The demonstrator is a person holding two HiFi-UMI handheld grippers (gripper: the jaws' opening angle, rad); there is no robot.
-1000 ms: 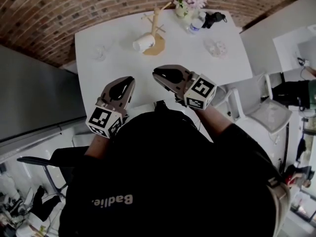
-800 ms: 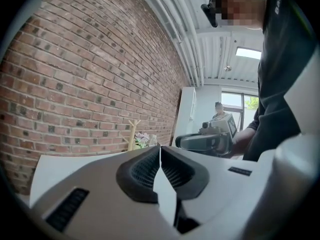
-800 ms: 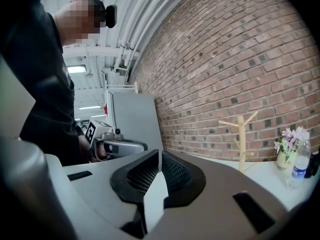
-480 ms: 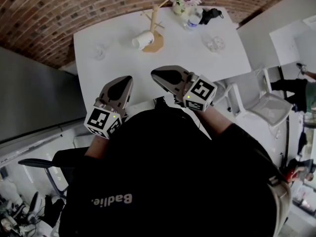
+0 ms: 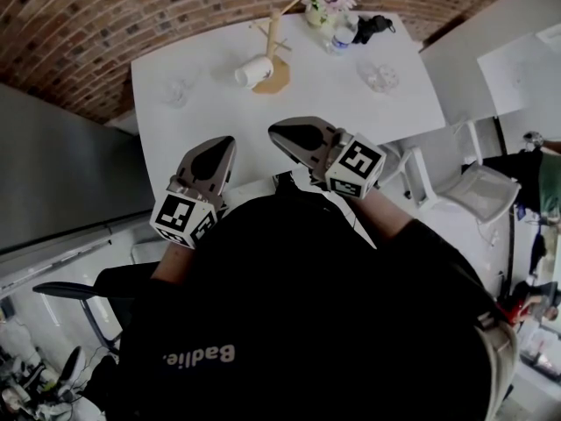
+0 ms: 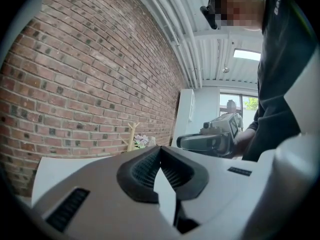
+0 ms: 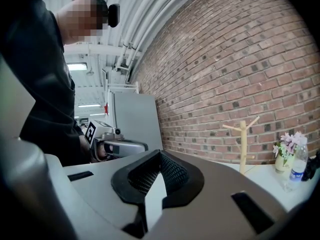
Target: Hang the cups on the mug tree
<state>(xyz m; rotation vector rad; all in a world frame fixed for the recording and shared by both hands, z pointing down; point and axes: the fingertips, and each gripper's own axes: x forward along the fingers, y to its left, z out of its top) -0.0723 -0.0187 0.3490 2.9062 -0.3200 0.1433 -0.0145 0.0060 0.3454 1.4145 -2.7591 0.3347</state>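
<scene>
A wooden mug tree (image 5: pixel 275 40) stands at the far side of the white table (image 5: pixel 316 103), with bare pegs. A white cup (image 5: pixel 254 71) lies on its side against the tree's base. A clear glass cup (image 5: pixel 178 91) stands to the left of it. My left gripper (image 5: pixel 219 146) and right gripper (image 5: pixel 282 132) hover over the table's near edge, both shut and holding nothing. The left gripper view shows its jaws (image 6: pixel 160 149) shut, the tree (image 6: pixel 132 135) far off and the right gripper (image 6: pixel 205 142). The right gripper view shows its jaws (image 7: pixel 160 154) shut and the tree (image 7: pixel 242 145).
Flowers in a vase (image 5: pixel 330 3), a water bottle (image 5: pixel 342 39) and a black object (image 5: pixel 375 27) sit at the table's far right corner. A glass dish (image 5: pixel 381 77) lies to the right. A white chair (image 5: pixel 480 191) stands right of the table, a grey cabinet (image 5: pixel 61 174) to its left.
The head view has shifted slightly, so the table sits a little higher. Both grippers hold almost the same place. The cup and the tree have not moved.
</scene>
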